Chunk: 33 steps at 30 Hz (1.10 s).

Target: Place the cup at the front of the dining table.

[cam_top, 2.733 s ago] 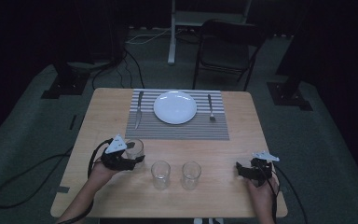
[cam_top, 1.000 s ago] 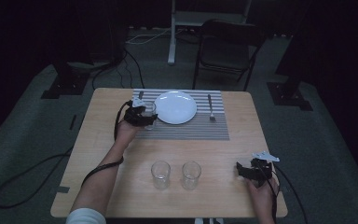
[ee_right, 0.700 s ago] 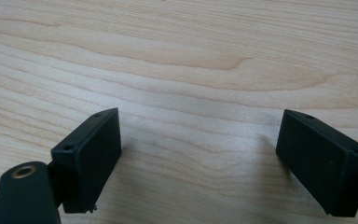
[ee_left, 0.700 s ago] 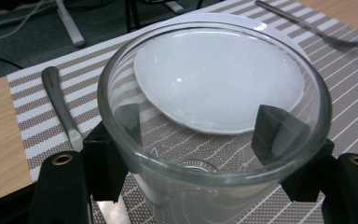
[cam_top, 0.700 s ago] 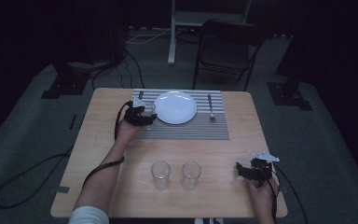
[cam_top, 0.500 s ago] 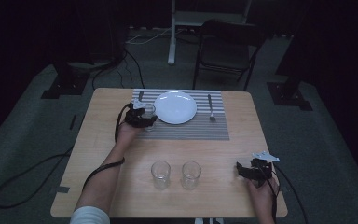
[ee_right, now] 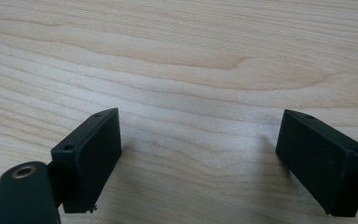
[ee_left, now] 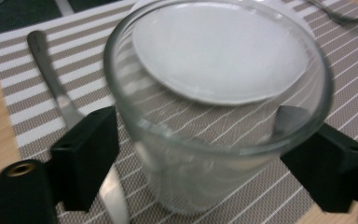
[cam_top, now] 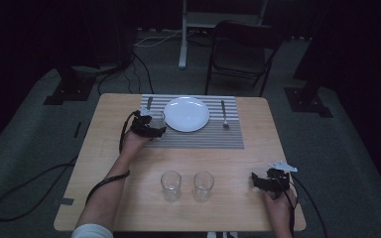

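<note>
A clear glass stands upright on the striped placemat, just left of the white plate. My left gripper is around it, and its jaws have just been opening. The glass sits between them with the pads off its wall. From above, the left gripper and the glass are at the placemat's left end. My right gripper rests at the table's front right. Its jaws stand open over bare wood with nothing between them.
Two more empty glasses stand side by side near the front edge. A knife lies left of the plate and a fork right of it. A dark chair stands behind the table.
My left hand has carried the glass from the table's front left up to the placemat beside the plate and has stayed there over the last second. The right hand has not moved.
</note>
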{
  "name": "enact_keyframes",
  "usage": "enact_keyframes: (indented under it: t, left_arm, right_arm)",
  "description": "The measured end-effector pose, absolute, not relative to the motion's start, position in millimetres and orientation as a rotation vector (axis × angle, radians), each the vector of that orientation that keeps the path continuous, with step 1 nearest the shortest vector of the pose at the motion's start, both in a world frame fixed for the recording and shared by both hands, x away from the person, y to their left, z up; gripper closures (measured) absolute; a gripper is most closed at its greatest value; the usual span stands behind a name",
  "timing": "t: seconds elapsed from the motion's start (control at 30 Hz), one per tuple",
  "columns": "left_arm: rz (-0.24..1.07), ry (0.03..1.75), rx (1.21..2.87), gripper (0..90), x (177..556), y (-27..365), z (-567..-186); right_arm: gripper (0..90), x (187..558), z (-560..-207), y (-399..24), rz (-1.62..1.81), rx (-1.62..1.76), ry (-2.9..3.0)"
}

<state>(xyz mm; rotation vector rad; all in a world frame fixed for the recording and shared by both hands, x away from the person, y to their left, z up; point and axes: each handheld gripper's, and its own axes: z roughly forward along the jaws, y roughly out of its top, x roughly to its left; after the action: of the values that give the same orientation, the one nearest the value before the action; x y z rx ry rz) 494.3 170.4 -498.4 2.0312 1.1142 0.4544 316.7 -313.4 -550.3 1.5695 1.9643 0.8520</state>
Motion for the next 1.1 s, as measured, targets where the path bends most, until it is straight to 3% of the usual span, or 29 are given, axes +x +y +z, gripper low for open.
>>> enact_keyframes:
  t: [0.1, 0.47, 0.83, 1.1]
  left_arm:
    - [0.412, 1.117, 2.052, 0.2, 492.9, 174.3, -498.8]
    - [0.325, 1.092, 2.106, 0.2, 465.7, 188.7, -503.6]
    - [0.428, 1.076, 2.097, 0.3, 435.8, 201.4, -507.4]
    - [0.421, 1.095, 2.106, 0.2, 418.4, 212.0, -509.8]
  right_arm:
    - [13.8, 316.7, -550.3, -313.3, 0.852, 1.570, 1.964]
    - [13.8, 316.7, -550.3, -313.3, 0.852, 1.570, 1.964]
    - [13.8, 316.7, -550.3, -313.3, 0.852, 1.570, 1.964]
    - [13.8, 316.7, -550.3, -313.3, 0.852, 1.570, 1.964]
